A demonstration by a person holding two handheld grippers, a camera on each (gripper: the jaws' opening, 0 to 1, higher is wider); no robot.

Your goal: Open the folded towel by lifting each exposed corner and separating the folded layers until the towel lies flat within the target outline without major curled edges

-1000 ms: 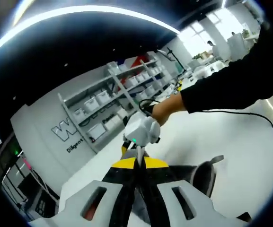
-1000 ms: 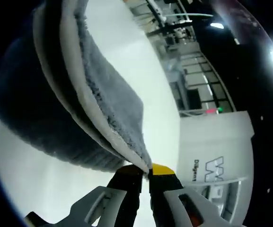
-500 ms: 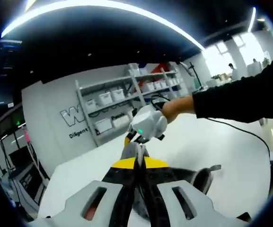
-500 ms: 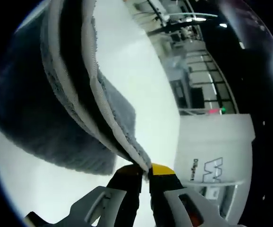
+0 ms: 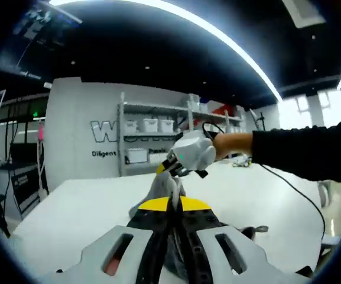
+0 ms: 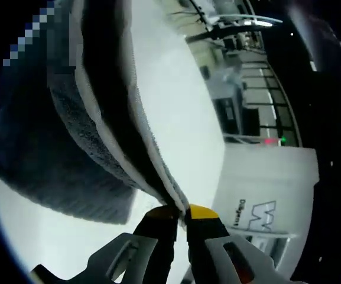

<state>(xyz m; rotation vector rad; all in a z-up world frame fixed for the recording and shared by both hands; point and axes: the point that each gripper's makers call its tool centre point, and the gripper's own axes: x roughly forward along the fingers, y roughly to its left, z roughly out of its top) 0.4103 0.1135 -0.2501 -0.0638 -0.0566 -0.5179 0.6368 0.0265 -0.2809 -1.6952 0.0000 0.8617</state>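
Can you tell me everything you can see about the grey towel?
The towel is grey and fluffy, with a paler stitched edge. It is folded in layers. The right gripper pinches one corner, and the layers fan out from there above the white table. In the left gripper view, the left gripper clamps another part, with grey cloth bunched around its jaws.

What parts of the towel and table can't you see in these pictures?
- Left gripper view: most of the grey fluffy towel is hidden behind the left gripper.
- Left gripper view: the right gripper has its tips too small to make out.
- Right gripper view: the towel hides much of the white table; no target outline can be made out.
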